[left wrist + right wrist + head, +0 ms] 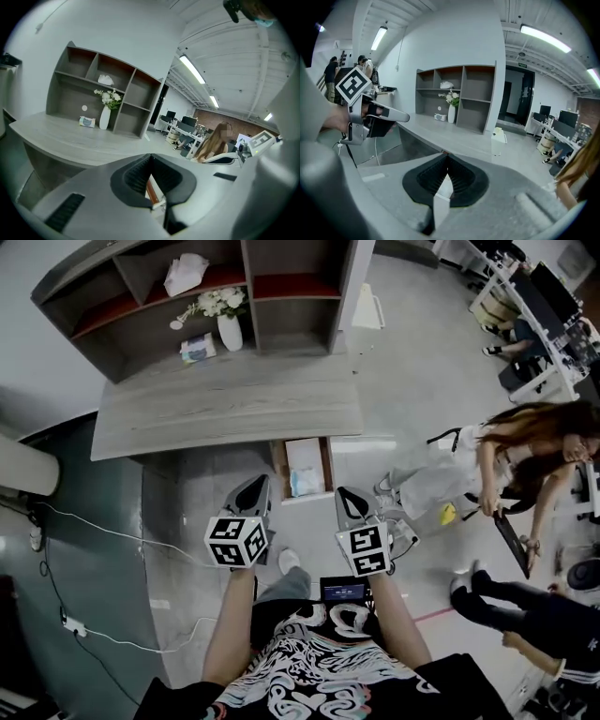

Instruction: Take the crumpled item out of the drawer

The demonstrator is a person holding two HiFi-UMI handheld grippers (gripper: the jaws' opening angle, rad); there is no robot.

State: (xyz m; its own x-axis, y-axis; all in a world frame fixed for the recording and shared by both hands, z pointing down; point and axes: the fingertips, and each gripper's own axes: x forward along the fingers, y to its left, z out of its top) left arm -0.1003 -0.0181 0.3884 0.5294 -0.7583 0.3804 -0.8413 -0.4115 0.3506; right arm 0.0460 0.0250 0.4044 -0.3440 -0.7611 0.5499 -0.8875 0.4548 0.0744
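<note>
Under the grey desk [225,404] a wooden drawer [278,470] stands pulled out. Inside lie a white flat sheet and, at the near end, a pale blue crumpled item [306,484]. My left gripper [253,491] hovers just left of the drawer's near end, and my right gripper [349,501] just right of it; neither touches the item. In the left gripper view the left gripper [150,161] has its jaws meeting at the tips, empty, with the drawer's brown edge [152,192] showing below. The right gripper [446,164] is likewise shut on nothing.
A shelf unit [281,296] stands on the desk with a vase of flowers [228,326], a tissue pack [198,348] and a white crumpled cloth [186,273]. People [525,456] are at the right. Cables [84,531] run across the floor at the left.
</note>
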